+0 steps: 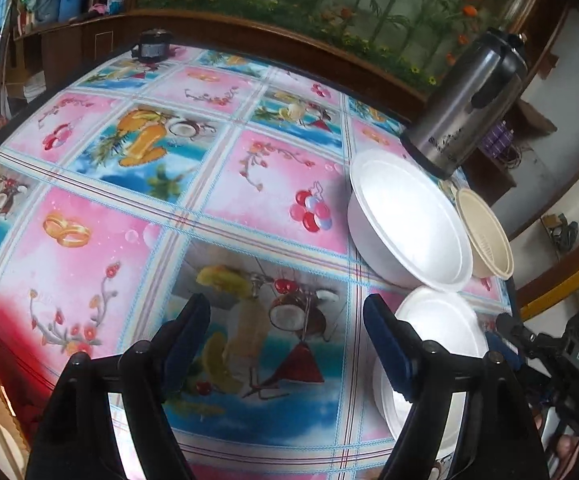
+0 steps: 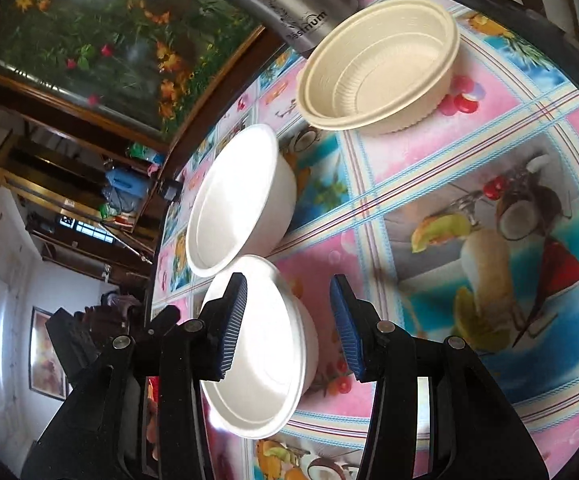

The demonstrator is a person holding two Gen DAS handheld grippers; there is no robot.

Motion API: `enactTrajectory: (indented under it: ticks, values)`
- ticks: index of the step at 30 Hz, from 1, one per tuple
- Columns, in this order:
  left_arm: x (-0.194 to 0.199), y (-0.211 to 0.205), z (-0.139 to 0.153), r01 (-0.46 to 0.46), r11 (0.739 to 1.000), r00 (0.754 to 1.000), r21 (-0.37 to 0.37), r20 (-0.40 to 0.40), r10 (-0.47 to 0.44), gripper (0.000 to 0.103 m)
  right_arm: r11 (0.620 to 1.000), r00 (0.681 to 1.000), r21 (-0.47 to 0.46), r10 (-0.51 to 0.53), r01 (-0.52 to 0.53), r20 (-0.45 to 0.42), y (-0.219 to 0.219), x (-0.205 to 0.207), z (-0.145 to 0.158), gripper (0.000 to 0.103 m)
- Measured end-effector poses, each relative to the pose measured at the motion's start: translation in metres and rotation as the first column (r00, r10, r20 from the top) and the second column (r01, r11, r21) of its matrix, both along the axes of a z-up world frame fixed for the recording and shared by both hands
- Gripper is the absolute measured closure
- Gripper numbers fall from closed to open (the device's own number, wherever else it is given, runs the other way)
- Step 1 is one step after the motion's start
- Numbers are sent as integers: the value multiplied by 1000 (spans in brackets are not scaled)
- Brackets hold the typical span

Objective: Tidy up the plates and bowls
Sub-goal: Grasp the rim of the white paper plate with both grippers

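A fruit-print tablecloth (image 1: 249, 168) is covering the table. The left gripper (image 1: 285, 344) is hanging wide open, holding nothing, the near white bowl (image 1: 441, 320) lying at its three o'clock. The right gripper (image 2: 287, 324) is straddling that bowl's (image 2: 265, 344) rim, half open, pads apart from it.
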State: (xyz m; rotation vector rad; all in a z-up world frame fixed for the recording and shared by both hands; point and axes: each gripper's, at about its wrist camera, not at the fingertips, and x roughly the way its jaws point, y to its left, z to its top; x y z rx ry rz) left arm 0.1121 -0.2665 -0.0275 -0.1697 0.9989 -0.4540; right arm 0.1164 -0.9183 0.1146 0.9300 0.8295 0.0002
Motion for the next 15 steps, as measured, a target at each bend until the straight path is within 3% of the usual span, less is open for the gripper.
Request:
enactTrajectory:
  ticks: [10,15]
  values:
    - [-7,-13,-6,52,999,999,12,-3,-52,24,999,999,-22,29,-29,-27,10,4,-9,59]
    - [-7,-10,-4,34,999,999,21,11,-34,24,999,999,-33,32,-33,-27,11,4,-8,59]
